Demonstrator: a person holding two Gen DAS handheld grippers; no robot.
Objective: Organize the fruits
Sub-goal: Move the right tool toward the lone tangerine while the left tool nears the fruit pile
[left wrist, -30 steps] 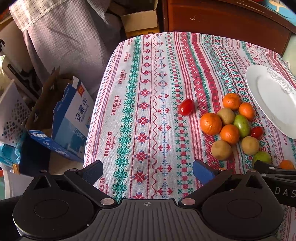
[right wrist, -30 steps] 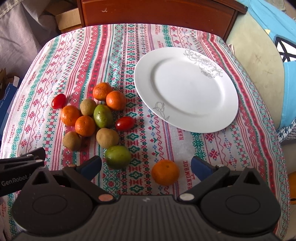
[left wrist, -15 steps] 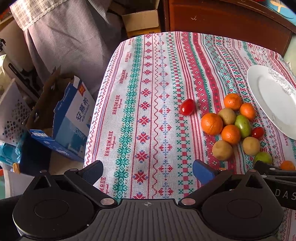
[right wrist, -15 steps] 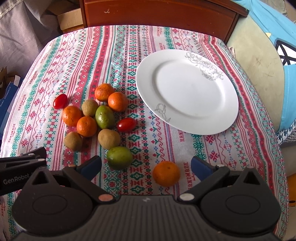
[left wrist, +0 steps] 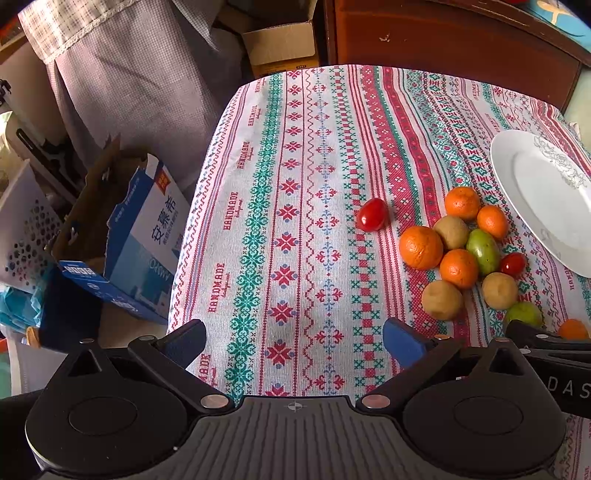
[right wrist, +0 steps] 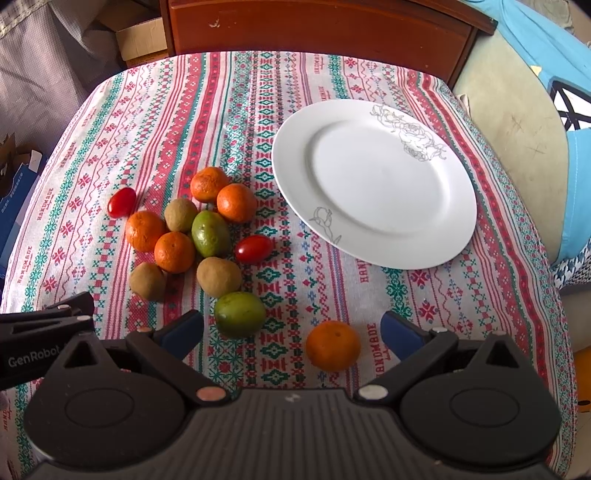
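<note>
Right wrist view: right gripper point(right wrist: 291, 330) jaws gape wide, empty, over the lone orange point(right wrist: 333, 345) near the counter's front edge; centre it before closing gently. Left gripper point(left wrist: 293, 341) likewise empty, wide.

Wooden headboard point(right wrist: 321, 26) behind patterned tablecloth point(right wrist: 229, 122)

Fruit cluster point(right wrist: 192, 232) left of plate point(right wrist: 436, 236), on tablecloth point(right wrist: 424, 306)
</note>
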